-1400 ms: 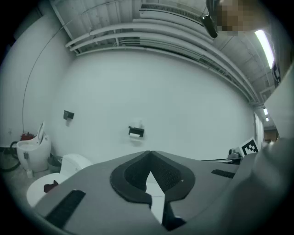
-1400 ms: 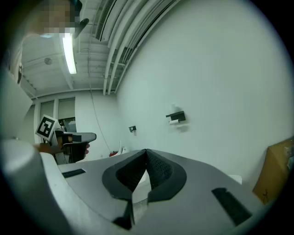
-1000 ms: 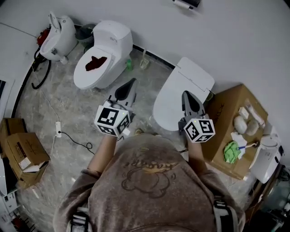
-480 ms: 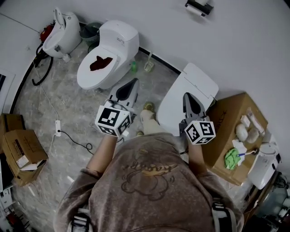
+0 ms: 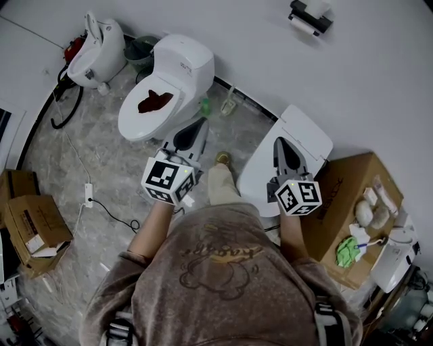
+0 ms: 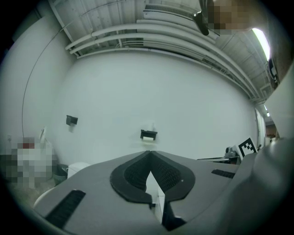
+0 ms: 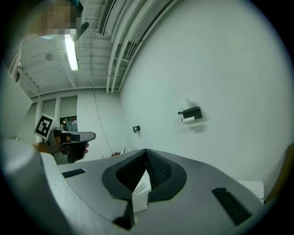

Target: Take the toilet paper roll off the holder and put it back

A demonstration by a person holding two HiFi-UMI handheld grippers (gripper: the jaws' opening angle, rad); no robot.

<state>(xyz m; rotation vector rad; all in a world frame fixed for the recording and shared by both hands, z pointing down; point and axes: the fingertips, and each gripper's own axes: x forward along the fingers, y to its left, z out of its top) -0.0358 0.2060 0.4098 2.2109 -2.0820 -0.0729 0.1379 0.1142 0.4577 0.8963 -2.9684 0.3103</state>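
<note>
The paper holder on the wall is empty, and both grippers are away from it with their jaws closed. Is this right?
Not quite. The holder is not empty: a white paper roll sits in it, as the right gripper view shows. The left gripper and right gripper are indeed away from it, jaws closed.

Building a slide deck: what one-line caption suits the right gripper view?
Right gripper, jaws shut, faces a black wall-mounted holder carrying a white toilet paper roll.

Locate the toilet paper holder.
The black wall-mounted toilet paper holder, white roll on it, is at the head view's top right, on the white wall beyond the closed-lid white toilet.
</note>
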